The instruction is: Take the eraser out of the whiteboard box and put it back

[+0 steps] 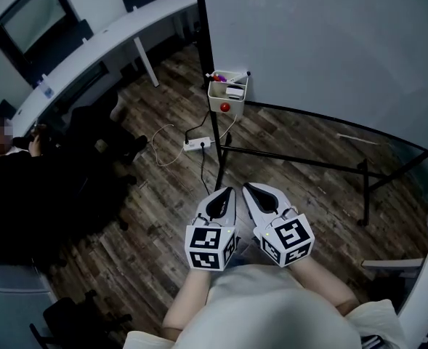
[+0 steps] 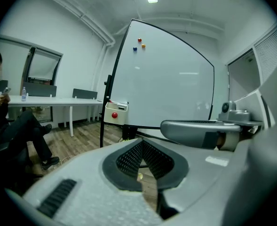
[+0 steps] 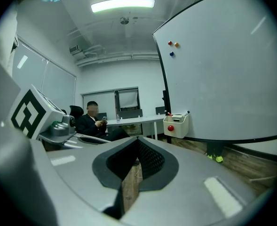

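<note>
Dim, cool indoor light with a bluish cast.
Lit from a ceiling strip lamp [image 3: 122, 4], blown out to white in both gripper views. Soft sheen and faint streaks of glare across the whiteboard [image 1: 330, 42]. Darkest at the left of the head view, with shadow pooled over the wooden floor [image 1: 163, 217]. Heavy fisheye bending and black vignetted corners in the gripper views. Nearest foreground soft and grainy there, far room fairly sharp.

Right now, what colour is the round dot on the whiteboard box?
The dot is red; clearest in the head view.
</note>
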